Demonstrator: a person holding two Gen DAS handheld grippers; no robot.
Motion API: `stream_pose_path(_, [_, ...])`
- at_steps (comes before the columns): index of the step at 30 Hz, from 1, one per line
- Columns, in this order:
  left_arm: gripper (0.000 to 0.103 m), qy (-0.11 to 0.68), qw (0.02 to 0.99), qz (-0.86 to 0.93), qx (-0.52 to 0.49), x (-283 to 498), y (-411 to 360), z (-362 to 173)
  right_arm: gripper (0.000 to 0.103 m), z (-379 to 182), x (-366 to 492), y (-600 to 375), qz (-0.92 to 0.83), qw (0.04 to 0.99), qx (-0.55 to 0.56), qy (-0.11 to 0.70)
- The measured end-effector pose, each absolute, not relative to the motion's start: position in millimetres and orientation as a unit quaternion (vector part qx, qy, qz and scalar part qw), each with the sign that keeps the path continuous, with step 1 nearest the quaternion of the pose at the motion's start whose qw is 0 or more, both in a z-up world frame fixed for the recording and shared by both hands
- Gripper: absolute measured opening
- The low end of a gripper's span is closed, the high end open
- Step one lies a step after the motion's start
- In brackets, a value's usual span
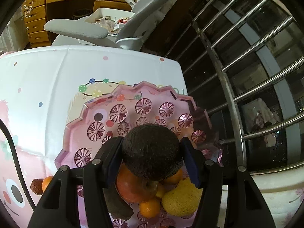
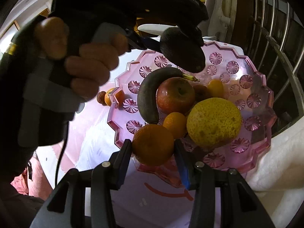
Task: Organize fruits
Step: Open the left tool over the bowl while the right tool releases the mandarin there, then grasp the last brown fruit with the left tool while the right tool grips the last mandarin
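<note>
We have the left gripper (image 1: 152,148) clamped on a dark, rough-skinned avocado (image 1: 152,152), holding it above the scalloped pink glass fruit bowl (image 2: 252,131). Our right gripper (image 2: 153,148) has its jaws pressed on a round orange (image 2: 153,144) at the bowl's near rim. Inside the bowl we see a red apple (image 2: 175,95), a dark curved banana (image 2: 147,98), a big speckled yellow pear (image 2: 213,121) and a small mandarin (image 2: 174,124), all bunched together. The bowl sits toward the right edge of the white cartoon-printed table (image 1: 57,87). A small orange fruit (image 2: 109,98) and a brown wrinkled one (image 2: 100,96) lie on the table just off the bowl's left rim.
</note>
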State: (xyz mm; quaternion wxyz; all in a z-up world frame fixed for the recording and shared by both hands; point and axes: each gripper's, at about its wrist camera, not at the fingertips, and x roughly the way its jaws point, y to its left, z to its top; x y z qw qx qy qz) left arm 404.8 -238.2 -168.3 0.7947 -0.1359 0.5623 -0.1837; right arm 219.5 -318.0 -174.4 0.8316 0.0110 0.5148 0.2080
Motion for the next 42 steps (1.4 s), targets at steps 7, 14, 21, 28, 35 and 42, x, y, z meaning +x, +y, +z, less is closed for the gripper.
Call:
stream_pose_path(7, [0.069,0.547,0.802,-0.196,-0.138,401.2,-230.7,-146.1,0.047,-169.8,224.9,-325.4,0.186,0.832,0.024,0.523])
stream_pose_path(14, [0.082,0.54,0.808,-0.19,-0.138,387.7,-189.2,-115.3,0.055,-148.8,228.2,-324.7,0.144,0.841,0.057,0.519])
stream_pose_path(21, [0.083,0.539,0.811,-0.188,-0.128,364.6,-126.5,-94.6,0.058,-124.4,222.5,-303.8,0.105,0.843,0.099,0.519])
stream_pose_path(28, [0.083,0.544,0.808,-0.198,-0.109,336.4,-57.0,-90.0,0.064,-107.9,212.5,-271.4,0.047,0.832,0.143,0.534])
stream_pose_path(35, [0.083,0.545,0.803,-0.227,-0.077,315.4,-6.0,-92.0,0.064,-100.9,201.9,-233.5,-0.002,0.818,0.209,0.536])
stream_pose_path(42, [0.083,0.533,0.804,-0.263,-0.026,305.4,16.3,-105.7,0.064,-114.7,202.5,-216.3,-0.052,0.786,0.299,0.539])
